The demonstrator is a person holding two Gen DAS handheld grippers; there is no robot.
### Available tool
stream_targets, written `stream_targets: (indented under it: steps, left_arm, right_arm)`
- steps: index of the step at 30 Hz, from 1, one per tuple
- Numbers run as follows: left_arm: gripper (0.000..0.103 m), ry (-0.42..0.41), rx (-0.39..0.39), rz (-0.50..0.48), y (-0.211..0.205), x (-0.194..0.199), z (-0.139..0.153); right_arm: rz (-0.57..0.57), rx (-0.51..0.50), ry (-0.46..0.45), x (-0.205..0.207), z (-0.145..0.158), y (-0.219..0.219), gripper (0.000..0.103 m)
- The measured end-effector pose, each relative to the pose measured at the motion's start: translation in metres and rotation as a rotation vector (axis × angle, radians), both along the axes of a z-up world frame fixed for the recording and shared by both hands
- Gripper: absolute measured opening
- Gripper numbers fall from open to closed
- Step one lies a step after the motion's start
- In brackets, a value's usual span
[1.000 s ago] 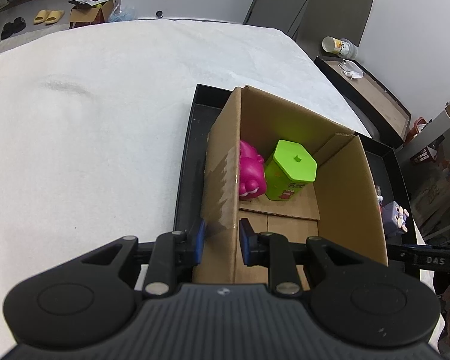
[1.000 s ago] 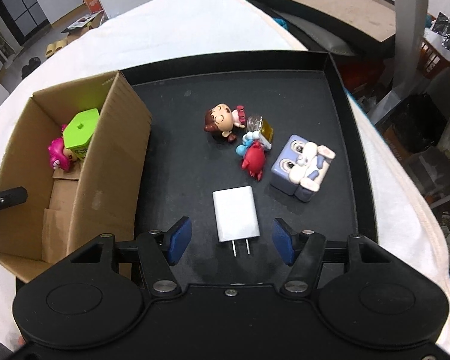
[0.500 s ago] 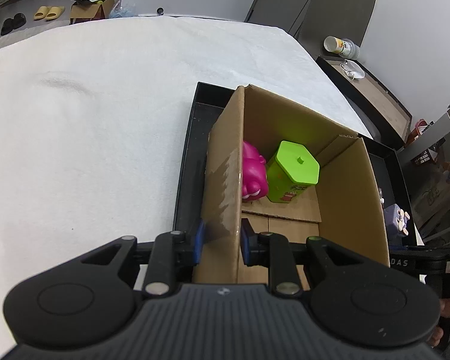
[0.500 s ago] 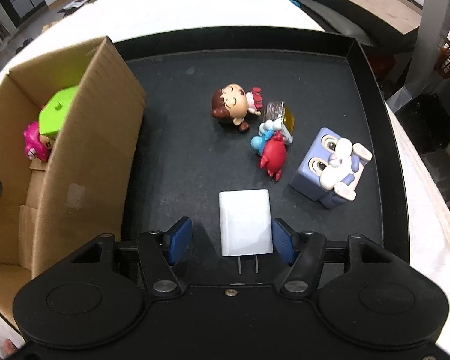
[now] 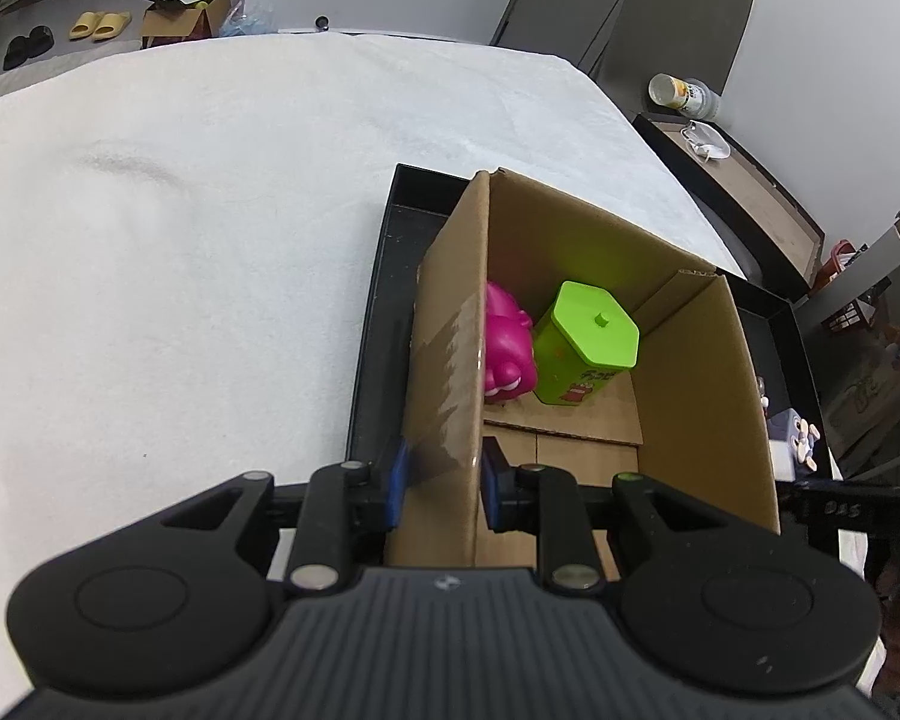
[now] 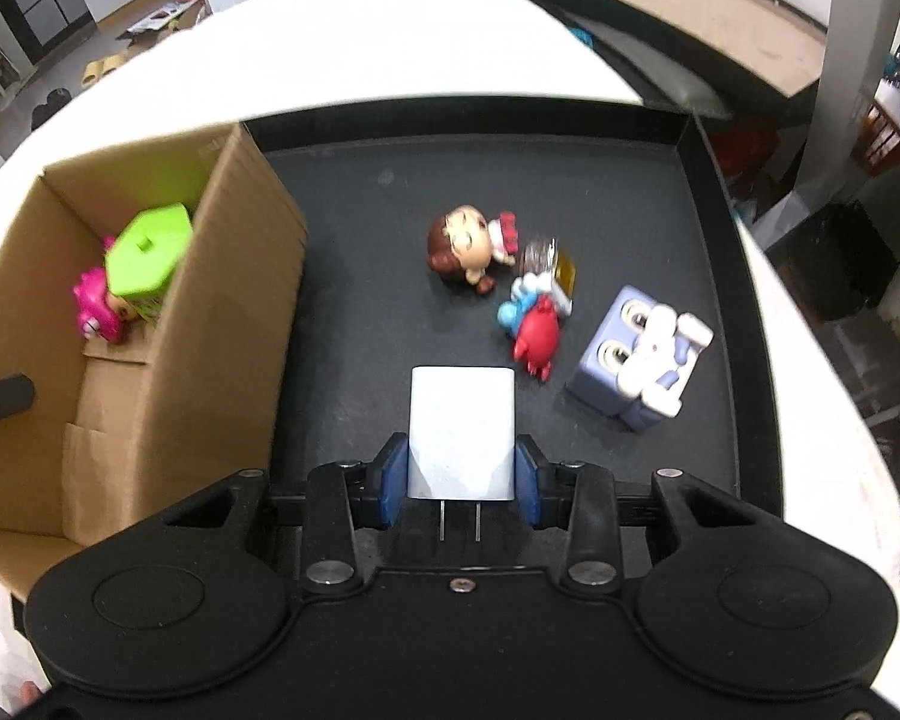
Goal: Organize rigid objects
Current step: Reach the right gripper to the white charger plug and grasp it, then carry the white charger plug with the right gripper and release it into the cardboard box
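Right gripper clamps its blue pads on both flanks of the white charger, prongs pointing back at six o'clock, body low over the black tray. Left gripper pinches the near wall of the cardboard box, steadying it. Further out at one o'clock: red crab figure, lavender cube toy, then the brown-haired doll at twelve. Inside the box, pink figure and green canister are already stowed. My read: two packed, charger under way, several toys left.
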State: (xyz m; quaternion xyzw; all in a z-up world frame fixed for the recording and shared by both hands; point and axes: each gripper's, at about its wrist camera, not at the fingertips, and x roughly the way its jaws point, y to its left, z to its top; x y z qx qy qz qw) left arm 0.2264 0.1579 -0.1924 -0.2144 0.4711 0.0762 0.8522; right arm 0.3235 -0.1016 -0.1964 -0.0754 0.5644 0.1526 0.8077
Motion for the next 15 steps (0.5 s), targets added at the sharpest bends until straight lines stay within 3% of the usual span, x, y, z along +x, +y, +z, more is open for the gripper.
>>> stream_targets:
  steps: [15]
  left_arm:
    - [0.023,-0.006,-0.019,-0.002,0.001,-0.002,-0.001]
  right_arm:
    - [0.047,0.021,-0.111,-0.003,0.056,0.021,0.036]
